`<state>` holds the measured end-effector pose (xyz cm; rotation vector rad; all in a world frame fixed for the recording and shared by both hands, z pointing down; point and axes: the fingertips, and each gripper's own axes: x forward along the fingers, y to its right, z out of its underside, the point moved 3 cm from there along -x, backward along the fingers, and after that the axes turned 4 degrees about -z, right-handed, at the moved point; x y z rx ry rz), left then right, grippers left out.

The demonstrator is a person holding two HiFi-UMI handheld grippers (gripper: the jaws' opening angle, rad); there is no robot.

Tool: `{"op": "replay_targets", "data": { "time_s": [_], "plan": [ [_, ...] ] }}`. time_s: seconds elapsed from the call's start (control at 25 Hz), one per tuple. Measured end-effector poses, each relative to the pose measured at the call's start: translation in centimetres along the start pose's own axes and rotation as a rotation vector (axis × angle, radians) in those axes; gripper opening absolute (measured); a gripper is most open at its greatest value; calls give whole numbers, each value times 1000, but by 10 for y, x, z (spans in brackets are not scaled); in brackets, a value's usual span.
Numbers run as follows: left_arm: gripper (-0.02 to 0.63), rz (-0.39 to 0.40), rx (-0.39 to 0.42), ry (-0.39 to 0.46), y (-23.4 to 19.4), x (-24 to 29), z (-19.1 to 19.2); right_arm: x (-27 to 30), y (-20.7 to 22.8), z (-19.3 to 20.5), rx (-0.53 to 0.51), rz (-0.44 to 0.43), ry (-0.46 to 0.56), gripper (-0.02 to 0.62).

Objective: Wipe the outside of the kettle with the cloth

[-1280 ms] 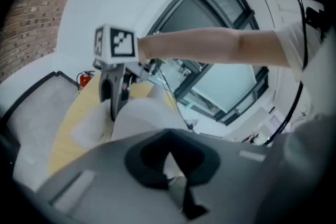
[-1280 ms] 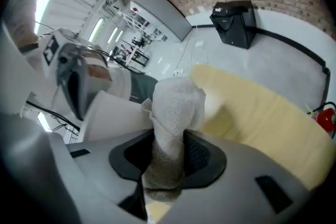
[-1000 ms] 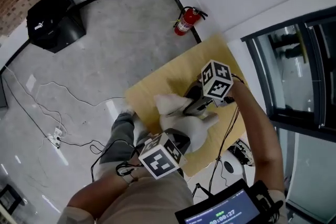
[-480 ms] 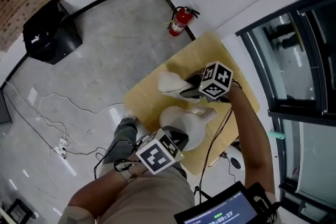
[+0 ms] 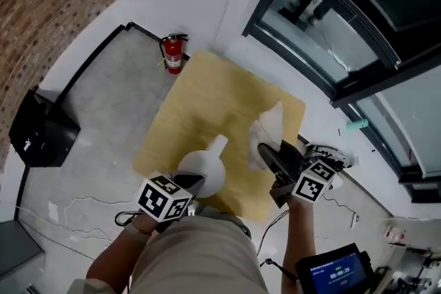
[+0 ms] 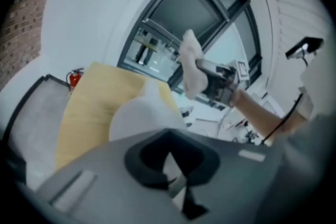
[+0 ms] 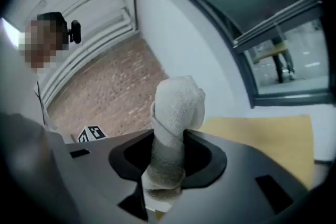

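Note:
A white kettle (image 5: 202, 172) stands near the front edge of the yellow table (image 5: 207, 93), its spout (image 5: 218, 143) pointing away from me. My left gripper (image 5: 193, 180) is at the kettle's near side, shut on its handle. In the left gripper view the kettle (image 6: 139, 118) fills the space just past the left gripper (image 6: 177, 186). My right gripper (image 5: 267, 148) hangs to the right of the kettle, apart from it, shut on a rolled white cloth (image 5: 266, 129). The cloth (image 7: 176, 113) sticks up out of the right gripper (image 7: 165, 181) in its own view.
A red fire extinguisher (image 5: 173, 55) stands on the floor beyond the table's far corner. A black box (image 5: 38, 134) sits at the left. Dark window frames (image 5: 331, 24) run along the right. A handheld screen (image 5: 337, 272) is at the bottom right.
My right gripper has lifted the cloth off the kettle and swung it to the kettle's right. The head view has swung round. The left gripper and kettle stay together.

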<state>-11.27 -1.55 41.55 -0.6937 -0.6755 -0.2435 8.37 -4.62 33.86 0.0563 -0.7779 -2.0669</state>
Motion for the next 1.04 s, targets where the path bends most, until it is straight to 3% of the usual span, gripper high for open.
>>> {"op": "replay_targets", "data": {
  "time_s": [0.12, 0.24, 0.36, 0.56, 1.04],
  "plan": [
    [0, 5, 73, 3, 7, 4, -11, -56, 3, 43, 108, 142, 121, 146],
    [0, 26, 58, 22, 10, 7, -18, -81, -4, 72, 161, 202, 175, 146],
    [0, 32, 58, 9, 9, 16, -25, -83, -8, 86, 199, 212, 224, 146],
    [0, 5, 142, -76, 12, 31, -26, -71, -9, 97, 208, 197, 230, 146],
    [0, 14, 152, -80, 18, 40, -28, -78, -4, 97, 223, 207, 237, 146]
  ]
}}
